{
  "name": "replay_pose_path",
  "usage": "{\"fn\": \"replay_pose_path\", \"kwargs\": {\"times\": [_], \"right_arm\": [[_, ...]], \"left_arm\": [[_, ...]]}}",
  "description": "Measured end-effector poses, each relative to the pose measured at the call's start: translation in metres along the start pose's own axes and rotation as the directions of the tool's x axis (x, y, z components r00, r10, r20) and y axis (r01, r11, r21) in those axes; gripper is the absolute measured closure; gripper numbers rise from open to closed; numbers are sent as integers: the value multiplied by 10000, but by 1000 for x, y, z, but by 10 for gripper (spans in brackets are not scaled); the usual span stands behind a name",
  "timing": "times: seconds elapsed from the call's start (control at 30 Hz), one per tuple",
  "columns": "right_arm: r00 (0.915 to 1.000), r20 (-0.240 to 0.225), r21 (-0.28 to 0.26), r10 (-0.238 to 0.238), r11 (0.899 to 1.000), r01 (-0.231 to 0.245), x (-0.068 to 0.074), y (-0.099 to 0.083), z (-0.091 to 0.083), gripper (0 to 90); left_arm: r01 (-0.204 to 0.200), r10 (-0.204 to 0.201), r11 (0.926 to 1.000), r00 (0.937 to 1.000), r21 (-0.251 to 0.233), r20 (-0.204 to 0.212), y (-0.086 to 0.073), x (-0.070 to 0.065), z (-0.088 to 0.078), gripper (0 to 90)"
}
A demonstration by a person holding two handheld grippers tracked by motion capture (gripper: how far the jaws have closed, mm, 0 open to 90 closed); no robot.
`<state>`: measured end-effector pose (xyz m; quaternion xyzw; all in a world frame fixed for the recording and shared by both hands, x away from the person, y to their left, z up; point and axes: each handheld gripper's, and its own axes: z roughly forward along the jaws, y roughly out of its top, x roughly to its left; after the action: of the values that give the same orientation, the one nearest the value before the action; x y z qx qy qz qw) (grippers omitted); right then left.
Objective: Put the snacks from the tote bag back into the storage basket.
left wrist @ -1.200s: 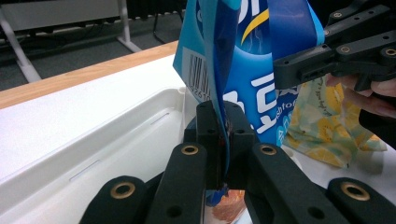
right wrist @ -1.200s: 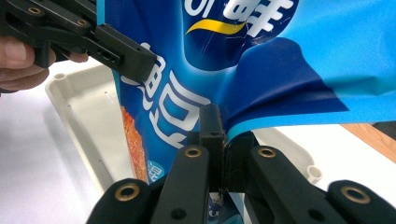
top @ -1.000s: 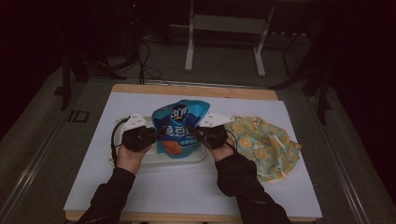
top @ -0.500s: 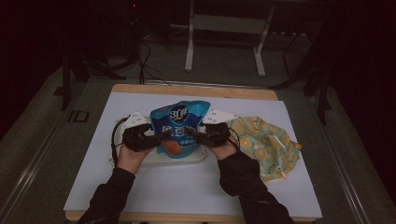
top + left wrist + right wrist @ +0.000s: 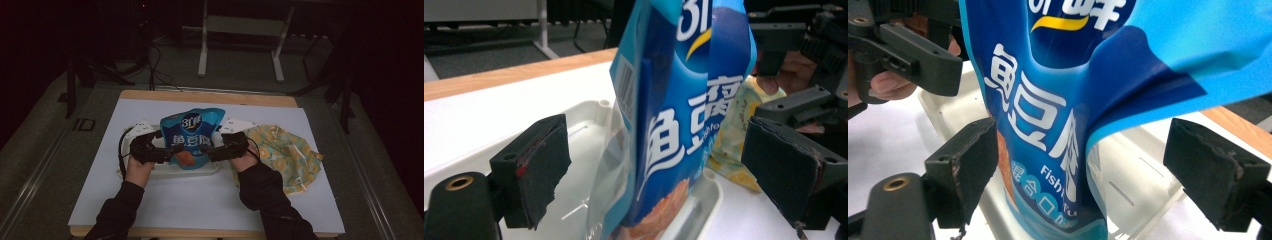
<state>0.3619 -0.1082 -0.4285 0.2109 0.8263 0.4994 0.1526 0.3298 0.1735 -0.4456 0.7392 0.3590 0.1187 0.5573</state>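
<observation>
Since the earlier frame both sets of fingers have just been opening: they were pinched on the pouch (image 5: 190, 139) and now stand wide, with the pouch between them but untouched. The pouch itself has kept its place, upright in the white tray (image 5: 200, 170) at mid-worktop.

In the left gripper (image 5: 161, 153) view, the pouch's barcoded side edge stands in the gap, with bare room to each pad. In the right gripper (image 5: 218, 151) view, the pouch passes just beside the left pad, and I cannot tell whether they touch; the right pad is well clear, over the tray's rim.

The worktop (image 5: 200, 210) is bare in front of the tray, toward the person, and to the left. At the right, a patterned cloth (image 5: 285, 155) lies just beside the right hand (image 5: 245, 160), reaching toward the worktop's right edge.
</observation>
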Motion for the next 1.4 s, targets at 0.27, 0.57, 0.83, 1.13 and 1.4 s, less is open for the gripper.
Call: {"fn": "replay_pose_path", "kwargs": {"times": [0.27, 0.57, 0.83, 1.13, 1.4], "right_arm": [[10000, 76, 91, 31, 10000, -32, -3, -4, -6, 145], [9997, 240, 87, 97, 9999, -99, -5, -10, -18, 145], [9995, 324, 49, 24, 10000, -26, -3, -15, -32, 145], [9994, 334, 83, 38, 10000, -41, 0, -26, -48, 145], [9991, 429, 142, -40, 9999, 34, 1, -38, -64, 145]], "left_arm": [[-86, 84, 9999, 9996, -67, -285, -6, -3, -3, 20], [-222, 222, 9998, 9988, -2, -429, -12, -9, -8, 20], [-196, 196, 9998, 9994, 21, -298, -19, -15, -16, 21], [-84, 83, 10000, 9996, -39, -283, -31, -21, -26, 20], [-590, 590, 9983, 9978, 10, -290, -43, -36, -39, 20]]}}
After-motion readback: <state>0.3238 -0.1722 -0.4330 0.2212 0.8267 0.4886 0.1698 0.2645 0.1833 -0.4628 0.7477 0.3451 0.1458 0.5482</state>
